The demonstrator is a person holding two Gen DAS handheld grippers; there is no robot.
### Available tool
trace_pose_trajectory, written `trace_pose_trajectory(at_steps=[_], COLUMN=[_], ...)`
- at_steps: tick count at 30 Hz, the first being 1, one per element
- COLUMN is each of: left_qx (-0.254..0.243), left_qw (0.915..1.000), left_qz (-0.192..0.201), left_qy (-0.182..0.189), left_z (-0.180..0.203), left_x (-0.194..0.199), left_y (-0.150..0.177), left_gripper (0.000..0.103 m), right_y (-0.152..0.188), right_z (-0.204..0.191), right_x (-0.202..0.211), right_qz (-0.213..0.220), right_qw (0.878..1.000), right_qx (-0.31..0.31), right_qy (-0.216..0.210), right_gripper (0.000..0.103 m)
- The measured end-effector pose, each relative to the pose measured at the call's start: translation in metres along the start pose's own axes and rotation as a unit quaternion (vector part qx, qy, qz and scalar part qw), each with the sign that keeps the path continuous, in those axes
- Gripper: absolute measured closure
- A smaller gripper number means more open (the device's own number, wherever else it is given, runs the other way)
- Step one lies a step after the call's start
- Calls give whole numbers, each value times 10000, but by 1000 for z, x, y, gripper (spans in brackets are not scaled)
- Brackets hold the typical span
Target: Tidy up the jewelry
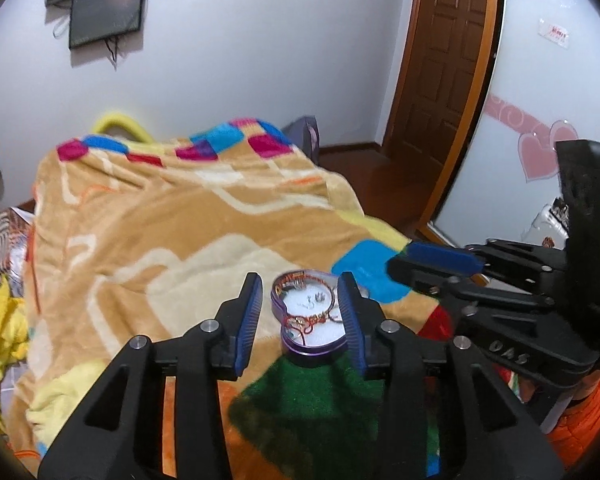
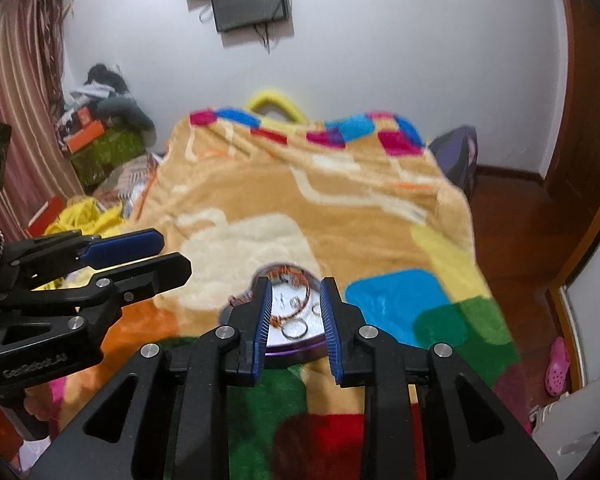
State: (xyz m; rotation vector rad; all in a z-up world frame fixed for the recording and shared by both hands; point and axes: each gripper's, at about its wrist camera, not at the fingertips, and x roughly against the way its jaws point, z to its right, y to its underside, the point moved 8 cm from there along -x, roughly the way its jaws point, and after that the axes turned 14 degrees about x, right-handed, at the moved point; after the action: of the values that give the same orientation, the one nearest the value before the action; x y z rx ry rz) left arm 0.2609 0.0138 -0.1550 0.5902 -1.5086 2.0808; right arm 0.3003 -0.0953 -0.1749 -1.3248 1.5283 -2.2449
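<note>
Jewelry box (image 1: 310, 320) on blanket (image 1: 180, 220) | both tools tilted down, apart

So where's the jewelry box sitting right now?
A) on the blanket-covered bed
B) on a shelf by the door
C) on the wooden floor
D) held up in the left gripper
A: the purple heart-shaped jewelry box rests open on the patterned blanket, with neither gripper clamping it.
</note>
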Motion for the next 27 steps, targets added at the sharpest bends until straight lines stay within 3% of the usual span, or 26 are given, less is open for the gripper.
trace_pose_trajectory(at_steps=[8, 17, 20, 24, 27], left_qx=[-28, -135, -200, -218, -220], left_qw=[9951, 9748, 9655, 9573, 9544], left_qz=[989, 2226, 2590, 2870, 2961], left_qy=[13, -5, -181, -271, -320], left_z=[17, 37, 39, 42, 43], left_x=[87, 195, 221, 244, 252], left_y=[-29, -36, -33, -25, -21], left_gripper=[57, 39, 33, 10, 6], right_y=[-38, -61, -62, -64, -63], right_z=[-13, -38, -47, -54, -56], right_x=[95, 185, 201, 205, 205], right_qz=[1096, 2248, 2494, 2625, 2677], right_qw=[9929, 9688, 9609, 9535, 9501], right_qx=[104, 284, 301, 316, 272], right_qy=[443, 1005, 1167, 1449, 1576], right_gripper=[81, 80, 65, 48, 33])
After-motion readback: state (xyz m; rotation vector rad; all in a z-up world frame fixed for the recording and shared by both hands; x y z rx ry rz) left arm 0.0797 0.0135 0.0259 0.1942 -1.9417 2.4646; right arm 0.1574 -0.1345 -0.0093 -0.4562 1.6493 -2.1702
